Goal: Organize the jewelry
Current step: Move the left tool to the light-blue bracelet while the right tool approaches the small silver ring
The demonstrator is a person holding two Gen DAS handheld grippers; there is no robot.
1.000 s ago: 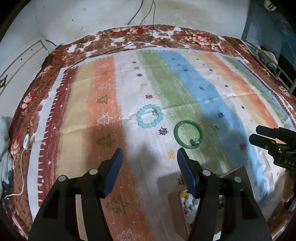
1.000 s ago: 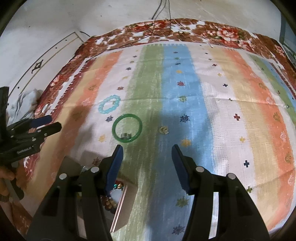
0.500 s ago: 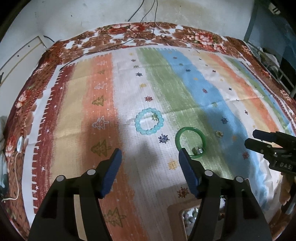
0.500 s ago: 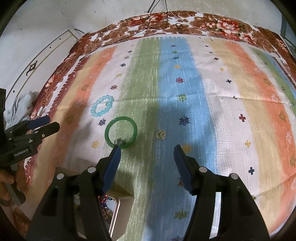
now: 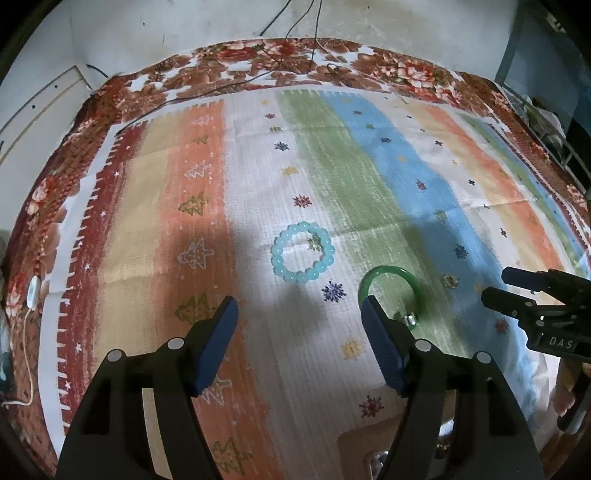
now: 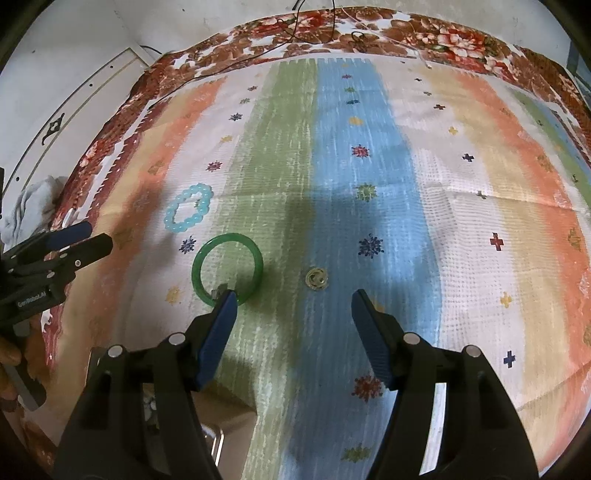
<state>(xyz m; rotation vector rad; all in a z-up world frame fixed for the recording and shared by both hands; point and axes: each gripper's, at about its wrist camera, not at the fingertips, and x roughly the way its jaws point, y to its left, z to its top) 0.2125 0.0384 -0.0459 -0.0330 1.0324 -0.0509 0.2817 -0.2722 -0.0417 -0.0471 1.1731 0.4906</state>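
A pale blue bead bracelet (image 5: 303,252) (image 6: 188,208), a green bangle (image 5: 391,274) (image 6: 228,269) with a small silver piece on its near rim, and a small gold ring (image 5: 450,281) (image 6: 316,278) lie on the striped cloth. My left gripper (image 5: 299,314) is open and empty, above the cloth just short of the bead bracelet. My right gripper (image 6: 291,308) is open and empty; its left fingertip hides the bangle's near rim and the ring lies just beyond the gap. Each gripper shows in the other's view, the right (image 5: 517,291) and the left (image 6: 85,238).
An open jewelry box (image 5: 373,448) (image 6: 210,435) with beads inside sits at the near edge under the grippers. A floral bedspread (image 5: 280,70) borders the cloth. Black cables (image 6: 295,33) cross the far edge. A white cord switch (image 5: 34,291) lies at left.
Both grippers have moved forward over the cloth toward the jewelry, so the box has slid lower in both views. Both stay open. The jewelry has not moved.
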